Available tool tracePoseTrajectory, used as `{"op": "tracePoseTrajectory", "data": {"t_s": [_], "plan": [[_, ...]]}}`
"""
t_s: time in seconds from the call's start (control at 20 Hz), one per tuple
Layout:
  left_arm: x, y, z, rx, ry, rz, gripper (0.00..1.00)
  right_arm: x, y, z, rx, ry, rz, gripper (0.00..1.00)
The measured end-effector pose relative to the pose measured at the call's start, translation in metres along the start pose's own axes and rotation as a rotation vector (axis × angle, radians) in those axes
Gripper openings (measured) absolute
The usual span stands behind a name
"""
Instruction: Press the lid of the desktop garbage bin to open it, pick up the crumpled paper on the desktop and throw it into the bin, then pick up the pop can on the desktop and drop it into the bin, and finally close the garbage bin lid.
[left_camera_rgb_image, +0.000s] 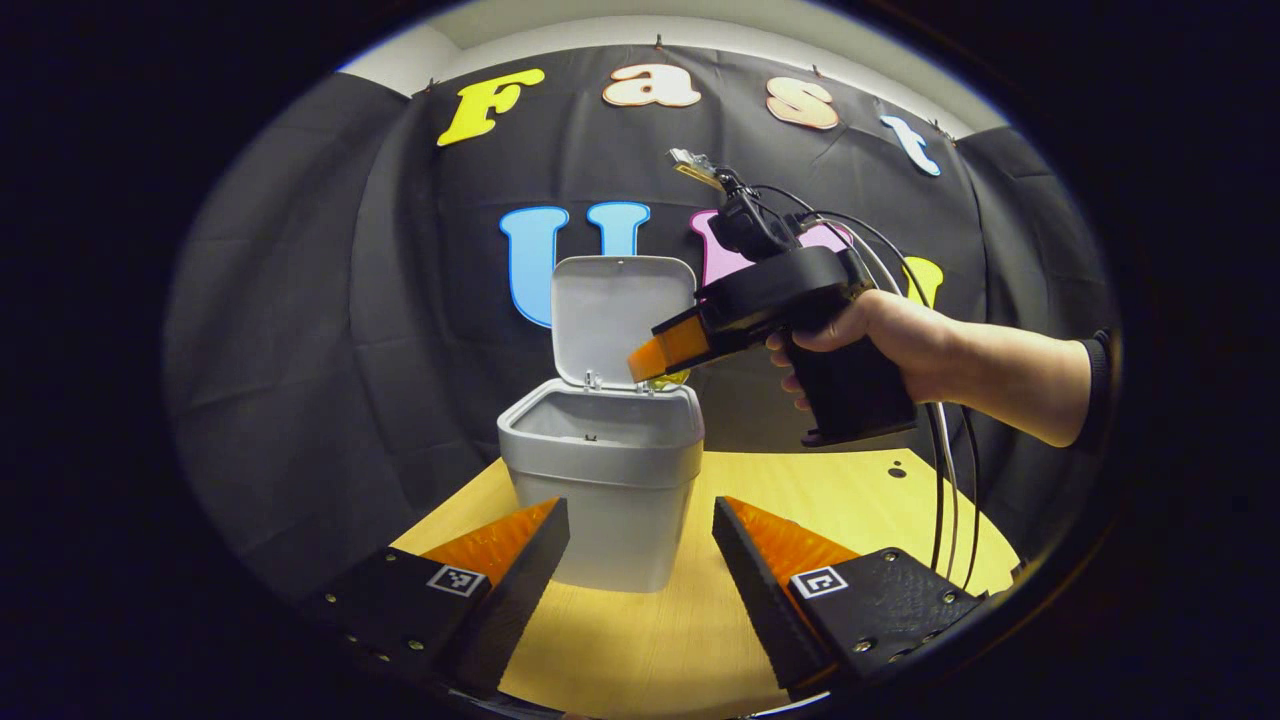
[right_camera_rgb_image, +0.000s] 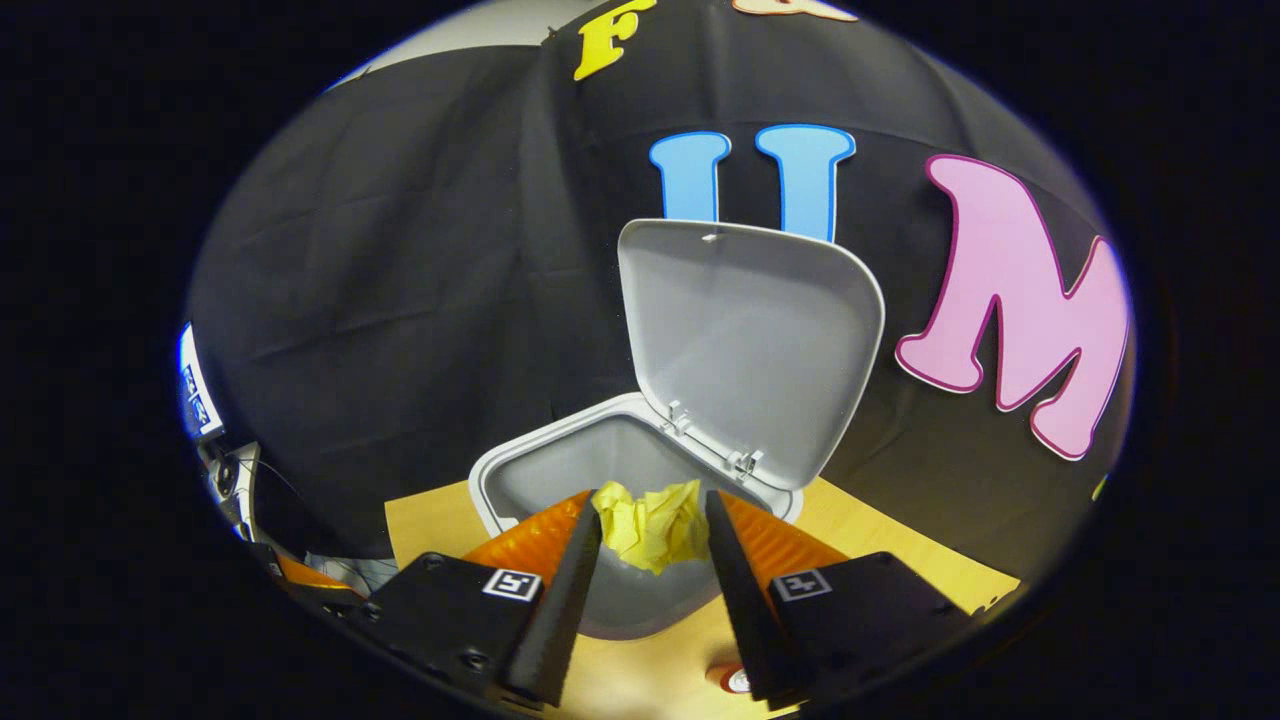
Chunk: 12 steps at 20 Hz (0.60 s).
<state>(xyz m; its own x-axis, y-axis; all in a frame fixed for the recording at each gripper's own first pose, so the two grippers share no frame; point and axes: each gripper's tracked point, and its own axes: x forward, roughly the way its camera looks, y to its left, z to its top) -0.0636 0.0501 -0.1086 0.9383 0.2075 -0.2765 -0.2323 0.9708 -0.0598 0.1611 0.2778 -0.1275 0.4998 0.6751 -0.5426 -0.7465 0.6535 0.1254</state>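
Right claw (right_camera_rgb_image: 652, 530) pinches closed while left claw (left_camera_rgb_image: 640, 540) hovers, fingers spread apart.

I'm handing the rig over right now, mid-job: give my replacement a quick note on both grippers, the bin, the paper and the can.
Right gripper: shut on the crumpled yellow paper, held over the mouth of the small grey plastic bin.
Left gripper: open, holding nothing, low over the wooden desktop facing the bin.
White hinged lid: standing open.
Done: lid opened, paper picked up.
Left: release the paper into the bin, pick up and drop the can, close the lid. A small round red thing at the right gripper view's bottom edge may be the can; I cannot tell.
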Motion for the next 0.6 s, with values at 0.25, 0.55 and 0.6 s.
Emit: {"op": "tracePoseTrajectory", "data": {"t_s": [0.25,0.55,0.6], "plan": [[0.000,0.001,0.002,0.004,0.003,-0.002,0.95,0.000,-0.007,0.005,-0.011,-0.024,-0.034,1.00],[0.005,-0.007,0.003,0.004,-0.010,-0.031,0.95,-0.023,-0.032,0.014,0.005,-0.072,-0.100,0.98],[0.007,-0.011,0.003,0.004,-0.017,-0.045,0.95,-0.029,-0.039,0.016,0.010,-0.088,-0.118,0.98]]}}
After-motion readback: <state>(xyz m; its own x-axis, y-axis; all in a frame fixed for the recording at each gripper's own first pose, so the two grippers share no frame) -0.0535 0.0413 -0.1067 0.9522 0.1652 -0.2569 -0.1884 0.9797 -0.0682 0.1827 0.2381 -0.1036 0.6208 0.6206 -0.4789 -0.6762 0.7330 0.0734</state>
